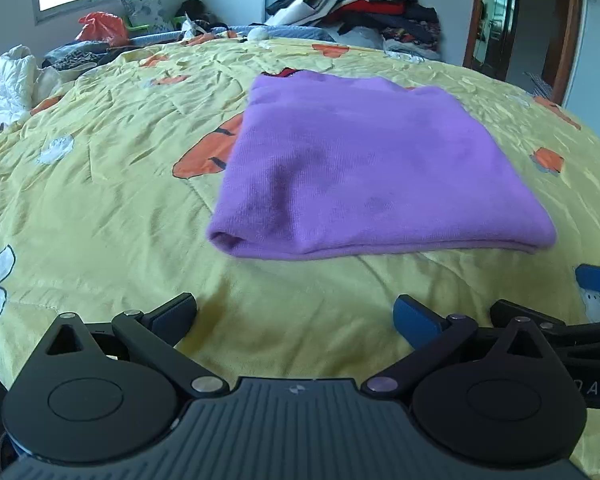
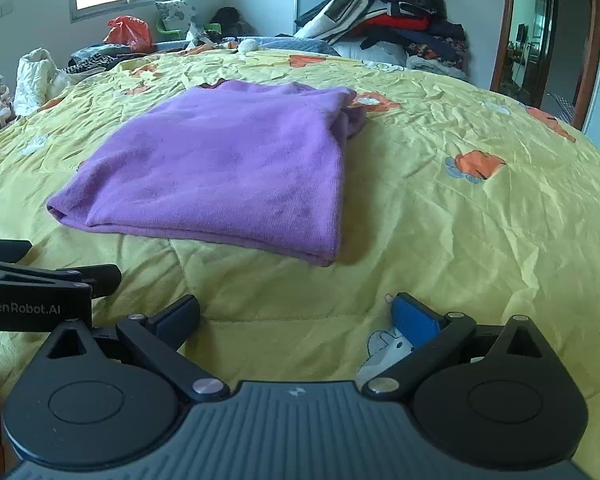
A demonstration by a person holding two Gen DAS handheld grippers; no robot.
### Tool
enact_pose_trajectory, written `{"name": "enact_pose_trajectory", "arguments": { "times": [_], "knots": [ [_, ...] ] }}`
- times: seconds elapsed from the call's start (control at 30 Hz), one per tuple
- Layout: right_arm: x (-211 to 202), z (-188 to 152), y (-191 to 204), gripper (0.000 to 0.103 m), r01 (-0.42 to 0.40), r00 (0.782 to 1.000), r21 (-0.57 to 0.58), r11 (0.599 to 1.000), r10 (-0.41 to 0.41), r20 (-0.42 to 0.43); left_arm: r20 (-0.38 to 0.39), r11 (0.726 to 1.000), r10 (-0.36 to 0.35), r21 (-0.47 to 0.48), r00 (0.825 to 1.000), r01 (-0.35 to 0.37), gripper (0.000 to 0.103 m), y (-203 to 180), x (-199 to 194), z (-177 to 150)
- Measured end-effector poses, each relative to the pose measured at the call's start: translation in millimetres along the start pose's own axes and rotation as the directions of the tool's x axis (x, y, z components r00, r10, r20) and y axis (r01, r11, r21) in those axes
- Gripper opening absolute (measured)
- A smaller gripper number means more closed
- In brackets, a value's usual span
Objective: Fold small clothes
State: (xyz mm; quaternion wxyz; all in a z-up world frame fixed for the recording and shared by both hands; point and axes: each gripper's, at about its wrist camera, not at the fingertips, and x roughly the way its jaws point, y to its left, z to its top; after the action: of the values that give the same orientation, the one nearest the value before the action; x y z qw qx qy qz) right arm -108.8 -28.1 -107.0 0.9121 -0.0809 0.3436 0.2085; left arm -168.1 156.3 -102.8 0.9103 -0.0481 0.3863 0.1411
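Observation:
A purple knit garment (image 1: 364, 168) lies folded into a flat rectangle on the yellow bedspread (image 1: 100, 200). In the right wrist view the same purple garment (image 2: 220, 168) sits ahead and to the left, with a bunched sleeve at its far right corner. My left gripper (image 1: 296, 316) is open just short of the garment's near folded edge, nothing between its fingers. My right gripper (image 2: 296, 316) is open too, over bare bedspread (image 2: 460, 240) near the garment's front right corner. Each gripper shows at the edge of the other's view.
A tall heap of dark clothes (image 1: 372, 4) is piled at the far side of the bed. White padded clothing (image 1: 14, 80) and a red bag (image 1: 102, 26) lie at the far left. A wooden door frame (image 1: 488, 16) stands at the right.

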Motion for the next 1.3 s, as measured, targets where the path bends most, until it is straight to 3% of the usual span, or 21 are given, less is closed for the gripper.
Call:
{"name": "enact_pose_trajectory", "arguments": {
  "times": [1.3],
  "knots": [
    [0.1, -0.2, -1.4, 0.103, -0.022, 1.000, 0.000, 1.000, 0.022, -0.002, 0.000, 1.000, -0.012, 0.016, 1.000, 0.012, 0.103, -1.9, -1.4, 0.7]
  ]
}}
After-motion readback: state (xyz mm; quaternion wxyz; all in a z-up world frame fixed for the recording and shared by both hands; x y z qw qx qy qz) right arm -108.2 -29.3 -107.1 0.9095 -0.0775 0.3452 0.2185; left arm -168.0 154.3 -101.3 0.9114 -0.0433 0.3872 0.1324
